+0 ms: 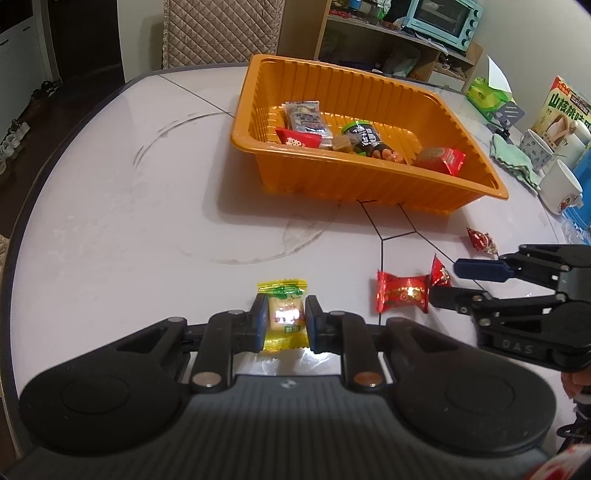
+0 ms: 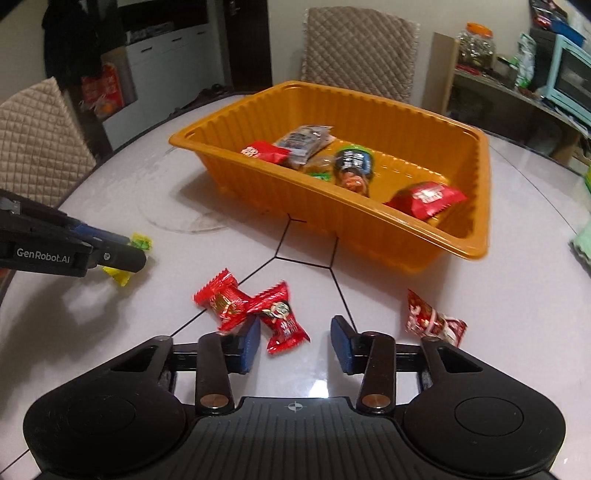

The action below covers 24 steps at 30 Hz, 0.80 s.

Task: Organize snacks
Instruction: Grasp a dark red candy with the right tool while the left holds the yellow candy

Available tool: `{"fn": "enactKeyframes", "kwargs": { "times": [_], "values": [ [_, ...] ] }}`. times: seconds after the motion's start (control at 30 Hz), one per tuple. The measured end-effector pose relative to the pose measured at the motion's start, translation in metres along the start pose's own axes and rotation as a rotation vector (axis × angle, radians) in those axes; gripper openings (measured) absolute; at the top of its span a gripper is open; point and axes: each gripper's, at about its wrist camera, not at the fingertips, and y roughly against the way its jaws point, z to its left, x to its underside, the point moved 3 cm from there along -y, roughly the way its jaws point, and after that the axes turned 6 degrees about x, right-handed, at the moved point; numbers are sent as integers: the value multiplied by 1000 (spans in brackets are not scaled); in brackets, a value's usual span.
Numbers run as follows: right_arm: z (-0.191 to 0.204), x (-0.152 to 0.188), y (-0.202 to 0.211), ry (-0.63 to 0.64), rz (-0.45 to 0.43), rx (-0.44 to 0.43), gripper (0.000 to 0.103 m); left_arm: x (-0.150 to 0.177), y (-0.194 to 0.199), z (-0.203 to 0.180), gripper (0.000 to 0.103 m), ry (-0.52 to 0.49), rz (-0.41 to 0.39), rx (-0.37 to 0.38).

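A round, glossy white tabletop (image 1: 110,206) with thin dark inlaid lines and a grey rim fills the foreground. Two chairs in beige quilted covers (image 2: 360,51) stand at its far edge. Behind them rises a plain cream wall (image 2: 286,37), with a dark doorway and white cabinets (image 2: 166,51) to one side. An open wooden shelf unit (image 1: 388,40) holds a pale blue countertop oven (image 1: 443,22). The floor (image 1: 74,88) is dark.

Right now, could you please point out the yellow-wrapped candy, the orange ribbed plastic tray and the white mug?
yellow-wrapped candy (image 1: 283,314): left wrist view, clear middle.
orange ribbed plastic tray (image 1: 332,173): left wrist view, near wall.
white mug (image 1: 559,184): left wrist view, side.
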Motion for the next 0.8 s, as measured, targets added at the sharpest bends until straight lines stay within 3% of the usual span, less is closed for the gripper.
{"fn": "enactKeyframes", "kwargs": {
  "times": [0.47, 0.8],
  "values": [
    [7, -9, -11, -5, 15, -22, 25, -2, 1, 3, 19, 10, -3, -8],
    [7, -11, -12, -14, 21, -20, 24, -2, 2, 4, 19, 10, -6, -8]
  ]
}}
